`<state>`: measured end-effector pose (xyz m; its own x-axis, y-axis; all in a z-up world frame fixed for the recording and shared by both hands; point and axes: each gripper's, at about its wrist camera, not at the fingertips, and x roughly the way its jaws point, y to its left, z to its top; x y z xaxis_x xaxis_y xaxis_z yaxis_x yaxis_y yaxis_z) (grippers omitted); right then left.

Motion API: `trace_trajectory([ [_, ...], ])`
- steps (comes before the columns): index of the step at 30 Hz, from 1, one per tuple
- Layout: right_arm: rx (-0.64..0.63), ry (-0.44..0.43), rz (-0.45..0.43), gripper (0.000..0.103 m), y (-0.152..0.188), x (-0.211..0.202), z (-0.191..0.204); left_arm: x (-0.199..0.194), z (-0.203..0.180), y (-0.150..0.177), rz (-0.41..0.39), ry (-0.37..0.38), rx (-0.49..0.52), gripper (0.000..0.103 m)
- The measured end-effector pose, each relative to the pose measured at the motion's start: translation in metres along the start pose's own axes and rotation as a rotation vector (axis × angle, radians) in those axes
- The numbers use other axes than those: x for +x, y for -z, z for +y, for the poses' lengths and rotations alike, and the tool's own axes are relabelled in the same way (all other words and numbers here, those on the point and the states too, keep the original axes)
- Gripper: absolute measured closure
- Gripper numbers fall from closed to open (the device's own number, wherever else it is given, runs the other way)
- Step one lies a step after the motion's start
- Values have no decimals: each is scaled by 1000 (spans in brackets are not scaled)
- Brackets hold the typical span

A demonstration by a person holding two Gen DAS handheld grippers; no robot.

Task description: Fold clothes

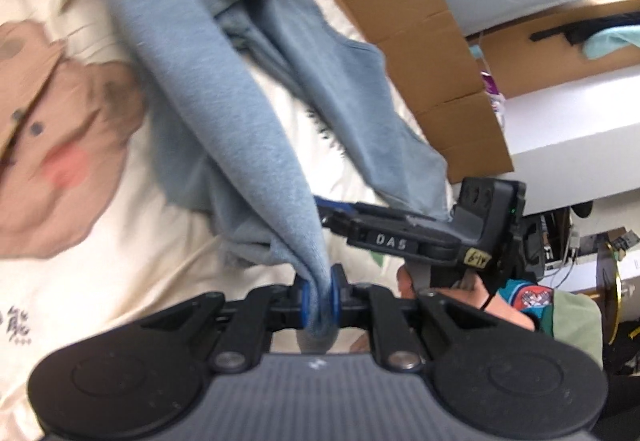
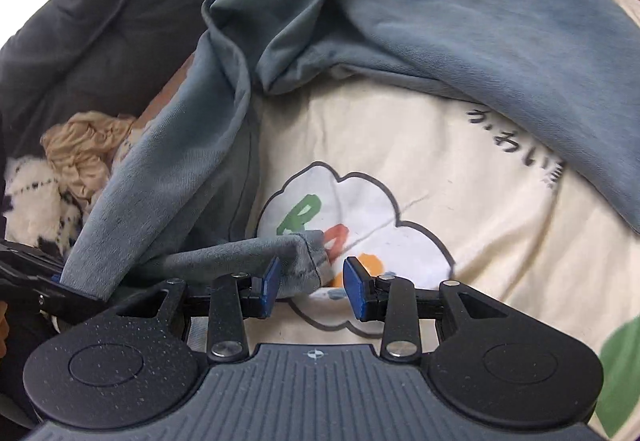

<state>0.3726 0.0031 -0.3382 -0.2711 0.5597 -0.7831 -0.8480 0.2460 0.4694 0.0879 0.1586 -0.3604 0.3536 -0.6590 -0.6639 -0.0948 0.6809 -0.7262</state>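
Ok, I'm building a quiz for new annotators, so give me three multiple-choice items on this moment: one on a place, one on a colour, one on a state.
1. Where does the spread part of the blue-grey garment lie?
A. on the cream printed bedcover
B. inside the cardboard box
C. on a bare wooden floor

2. What colour are the pads of the right claw?
A. red
B. blue
C. yellow

3. How is the left claw?
A. wide open, holding nothing
B. shut on a fold of the garment
C. shut on a tan cloth

Answers:
1 A, the bedcover shows beneath it in the right wrist view.
2 B, both pads are blue.
3 B, the cloth is pinched between its fingers, while the right claw stands open around a cuff.
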Motion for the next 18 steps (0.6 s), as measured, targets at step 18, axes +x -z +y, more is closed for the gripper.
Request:
trace_trajectory([
  [18,-232,-29,41,53,-12,48,24,-4,63,15,34,-184,-91,91],
])
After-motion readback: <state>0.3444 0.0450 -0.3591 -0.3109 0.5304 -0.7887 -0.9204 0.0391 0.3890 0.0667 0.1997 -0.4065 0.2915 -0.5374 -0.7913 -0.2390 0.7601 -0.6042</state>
